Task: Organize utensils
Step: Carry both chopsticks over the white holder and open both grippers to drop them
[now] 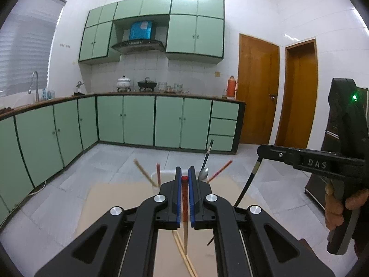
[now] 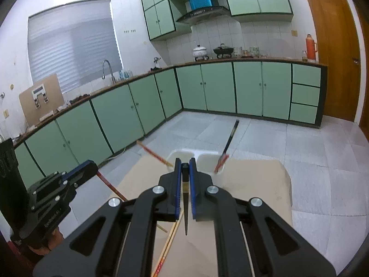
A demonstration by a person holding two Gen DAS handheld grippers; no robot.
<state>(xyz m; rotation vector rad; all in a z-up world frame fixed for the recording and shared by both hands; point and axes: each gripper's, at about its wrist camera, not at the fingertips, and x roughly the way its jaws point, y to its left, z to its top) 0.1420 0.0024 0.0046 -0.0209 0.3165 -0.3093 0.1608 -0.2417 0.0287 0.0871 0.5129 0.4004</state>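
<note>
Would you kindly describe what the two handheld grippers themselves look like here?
Both are matte black linkage frames with silver round pivot bolts and blue strips lining the jaws. The right gripper, seen from the left wrist camera, has a pistol-style handle, white lettering reading DAS and a green indicator light. The left gripper carries small white text on its body. Bare fingers wrap each handle.

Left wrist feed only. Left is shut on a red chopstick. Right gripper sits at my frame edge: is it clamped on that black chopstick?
Observer: Yes. The right gripper is shut on the black chopstick.
Operator: Holder layout? My fingers block it.
Observer: The holder shows two compartments side by side.
Operator: What's in the right one?
Observer: A black-and-red stick leans in it, tilted right.
</note>
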